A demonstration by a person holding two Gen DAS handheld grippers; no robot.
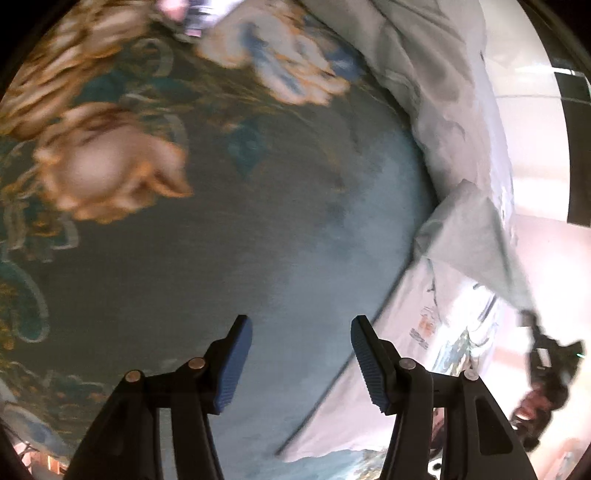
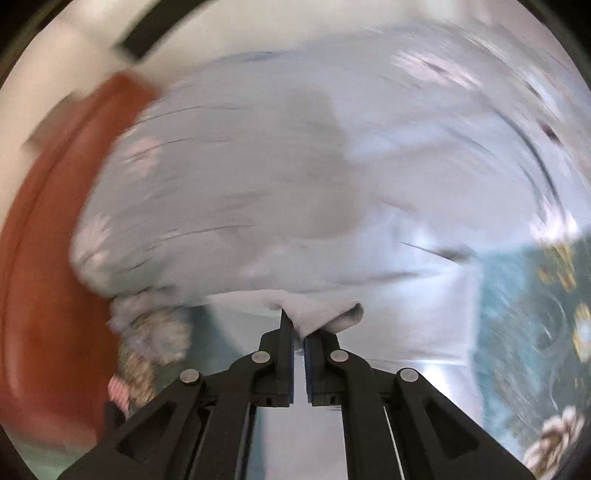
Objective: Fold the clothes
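Observation:
A pale blue-grey garment with faint pink print [image 2: 295, 177] fills the blurred right wrist view. My right gripper [image 2: 299, 332] is shut on a folded edge of the garment [image 2: 325, 314], which bunches just past the fingertips. In the left wrist view my left gripper [image 1: 301, 328] hangs open over a dark green flowered bedspread [image 1: 221, 206], with nothing between its blue pads [image 1: 236, 365]. The same pale garment [image 1: 436, 92] lies along the right side and rises in a lifted corner [image 1: 476, 236] toward the other gripper [image 1: 546, 365], seen at the far right.
A rust-red surface [image 2: 55, 258] curves down the left of the right wrist view. A light printed cloth [image 1: 406, 369] lies at the lower right under my left gripper. Some pink and white items [image 1: 192, 14] sit at the bedspread's far edge.

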